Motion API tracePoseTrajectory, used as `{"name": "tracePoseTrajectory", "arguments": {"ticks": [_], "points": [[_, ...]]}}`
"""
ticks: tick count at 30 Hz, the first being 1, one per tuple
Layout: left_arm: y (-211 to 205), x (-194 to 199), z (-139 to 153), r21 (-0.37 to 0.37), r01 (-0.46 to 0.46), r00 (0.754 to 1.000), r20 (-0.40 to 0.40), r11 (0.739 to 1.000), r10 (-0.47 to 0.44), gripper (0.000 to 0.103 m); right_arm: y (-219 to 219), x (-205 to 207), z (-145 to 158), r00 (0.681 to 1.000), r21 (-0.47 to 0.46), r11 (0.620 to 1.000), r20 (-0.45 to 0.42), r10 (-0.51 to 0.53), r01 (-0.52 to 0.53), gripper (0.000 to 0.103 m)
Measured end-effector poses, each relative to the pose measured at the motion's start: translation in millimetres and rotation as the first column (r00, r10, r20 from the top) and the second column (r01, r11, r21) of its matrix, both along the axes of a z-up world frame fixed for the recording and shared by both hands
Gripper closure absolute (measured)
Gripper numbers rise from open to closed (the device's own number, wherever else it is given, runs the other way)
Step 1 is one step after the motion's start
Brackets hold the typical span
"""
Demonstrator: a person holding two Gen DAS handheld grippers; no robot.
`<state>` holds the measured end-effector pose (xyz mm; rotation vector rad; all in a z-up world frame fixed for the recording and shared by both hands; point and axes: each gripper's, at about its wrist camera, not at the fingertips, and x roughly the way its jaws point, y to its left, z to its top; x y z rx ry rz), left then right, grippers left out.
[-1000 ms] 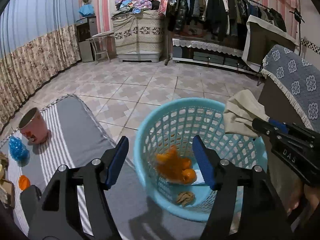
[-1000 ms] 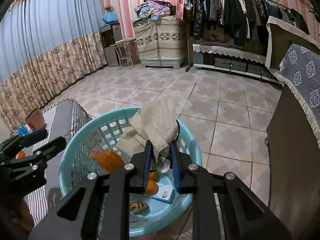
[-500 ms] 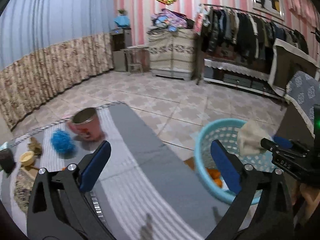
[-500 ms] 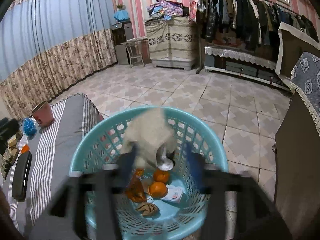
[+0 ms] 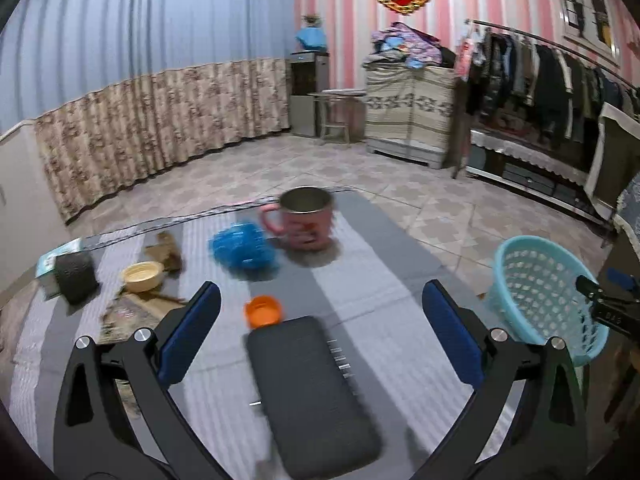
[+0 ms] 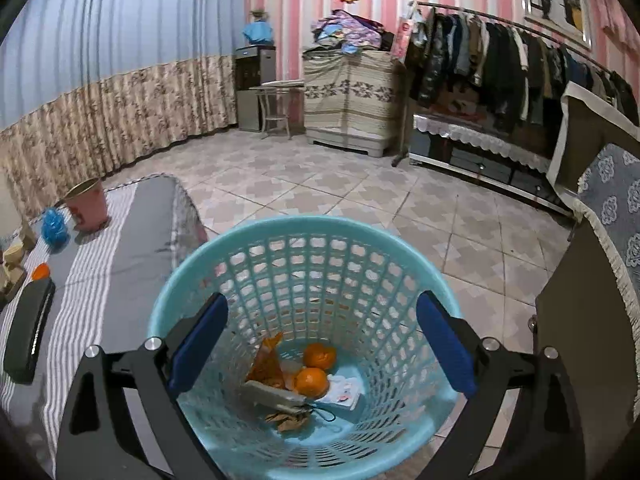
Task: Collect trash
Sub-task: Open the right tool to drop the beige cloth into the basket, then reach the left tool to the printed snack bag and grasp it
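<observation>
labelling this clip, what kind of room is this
Most likely a lived-in room of a home: a clothes rack full of coats, floor-length curtains, and a striped cloth-covered table beside a trash basket.

One turquoise basket point(image 6: 256, 248) holds two oranges point(image 6: 319, 356), one scrap of orange peel point(image 6: 267, 360), one white card point(image 6: 344, 390), one grey flat piece point(image 6: 276, 396) and one brown scrap point(image 6: 288, 420). On the striped surface point(image 5: 380, 264): one pink mug point(image 5: 306, 222), one blue mesh ball point(image 5: 242, 246), one orange cap point(image 5: 263, 310), one cream lid point(image 5: 142, 276), one dark flat case point(image 5: 312, 392), one grey cup point(image 5: 75, 276).
</observation>
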<state>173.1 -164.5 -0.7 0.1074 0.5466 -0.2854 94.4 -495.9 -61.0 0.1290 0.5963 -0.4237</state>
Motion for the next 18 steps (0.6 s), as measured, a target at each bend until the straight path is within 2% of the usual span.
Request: {"name": "tracePoseTrajectory", "arguments": {"ticks": [6, 13, 18], "points": [[48.1, -5.6, -4.8, 0.016, -0.072, 0.997, 0.002, 0.997, 0.072, 0.006, 23.1, 0.8, 4.1, 0.998, 0.051, 0.997, 0.017, 0.057, -0.057, 0.010], [111.0, 5.5, -24.5, 0.036, -0.152, 0.987, -0.050, 0.988, 0.153, 0.006, 61.9, 10.9, 4.5, 0.991, 0.105, 0.985, 0.009, 0.134, -0.134, 0.010], [159.2, 20.0, -44.1, 0.058, -0.200, 0.974, -0.100, 0.978, 0.205, 0.006, 96.9, 23.2, 2.0, 0.980, 0.074, 0.978, -0.029, 0.199, -0.197, 0.010]]}}
